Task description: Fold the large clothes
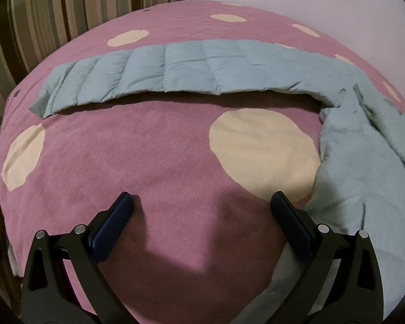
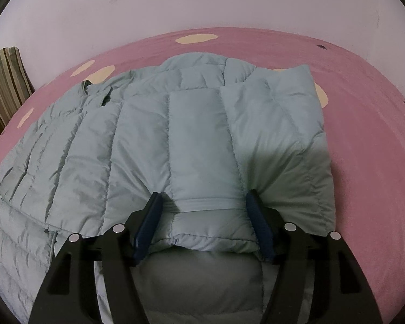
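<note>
On pink fleece, quilted puffy jacket [image 2: 175, 135] — right tool [image 2: 203, 202] parted astride its cuff; left tool [image 1: 202, 205] agape.

Home bedroom, dotted pink bedspread [image 1: 154, 162], striped cushion [image 1: 75, 2]

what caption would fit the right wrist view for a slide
Open right gripper straddling the cuff of a sleeve folded across a pale blue puffer jacket on a pink spotted blanket.
</note>
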Tool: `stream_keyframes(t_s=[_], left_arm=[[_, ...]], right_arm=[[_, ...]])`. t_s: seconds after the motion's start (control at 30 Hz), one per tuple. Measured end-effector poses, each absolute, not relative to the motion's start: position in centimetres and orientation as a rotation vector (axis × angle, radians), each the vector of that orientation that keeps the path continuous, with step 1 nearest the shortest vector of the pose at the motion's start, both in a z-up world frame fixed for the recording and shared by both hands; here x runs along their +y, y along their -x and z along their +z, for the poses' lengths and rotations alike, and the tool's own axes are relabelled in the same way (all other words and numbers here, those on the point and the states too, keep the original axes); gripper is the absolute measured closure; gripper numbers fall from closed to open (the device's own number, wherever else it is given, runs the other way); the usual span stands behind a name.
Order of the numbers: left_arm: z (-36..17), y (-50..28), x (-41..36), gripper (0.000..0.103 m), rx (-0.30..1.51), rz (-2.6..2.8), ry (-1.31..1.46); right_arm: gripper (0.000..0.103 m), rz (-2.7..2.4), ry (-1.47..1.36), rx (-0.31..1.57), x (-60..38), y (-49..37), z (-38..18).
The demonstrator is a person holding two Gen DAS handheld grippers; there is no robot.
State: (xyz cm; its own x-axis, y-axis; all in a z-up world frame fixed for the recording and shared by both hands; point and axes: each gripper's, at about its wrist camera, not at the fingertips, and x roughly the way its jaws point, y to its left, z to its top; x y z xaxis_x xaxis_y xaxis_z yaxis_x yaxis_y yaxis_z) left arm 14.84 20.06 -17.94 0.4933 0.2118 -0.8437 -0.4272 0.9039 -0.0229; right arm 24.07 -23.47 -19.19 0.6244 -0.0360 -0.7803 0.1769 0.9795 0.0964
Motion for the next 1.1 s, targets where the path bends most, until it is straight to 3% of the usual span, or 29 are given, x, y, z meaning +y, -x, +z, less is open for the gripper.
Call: stream_keyframes(t_s=[0.3,0.57,0.83,1.0,1.07,1.1], left_arm=[[-15.7,-13.1,28.6,0.003,0.896,0.42,0.386],[-14.3,-12.1,39.8,0.017,0.829,0.581,0.484],[-16.3,-14.9,46.1,0.023,0.821,0.537,0.671],[-16.4,-16.2,46.9,0.051,0.839,0.528,0.624],[-16.5,-16.2,47.2,0.075,0.824,0.476,0.641],[-16.7,-16.2,47.4,0.078,0.825,0.456,0.662]], right_arm=[[0.037,-0.12,-0.166,0.882,-23.6,-23.8,-19.3],[0.037,-0.121,-0.165,0.882,-23.5,-23.8,-19.3],[0.037,-0.121,-0.165,0.882,-23.6,-23.8,-19.3],[0.037,-0.122,-0.164,0.882,-23.6,-23.8,-19.3],[0.037,-0.122,-0.164,0.882,-23.6,-23.8,-19.3],[0.037,-0.122,-0.164,0.882,-23.6,-23.8,-19.3]])
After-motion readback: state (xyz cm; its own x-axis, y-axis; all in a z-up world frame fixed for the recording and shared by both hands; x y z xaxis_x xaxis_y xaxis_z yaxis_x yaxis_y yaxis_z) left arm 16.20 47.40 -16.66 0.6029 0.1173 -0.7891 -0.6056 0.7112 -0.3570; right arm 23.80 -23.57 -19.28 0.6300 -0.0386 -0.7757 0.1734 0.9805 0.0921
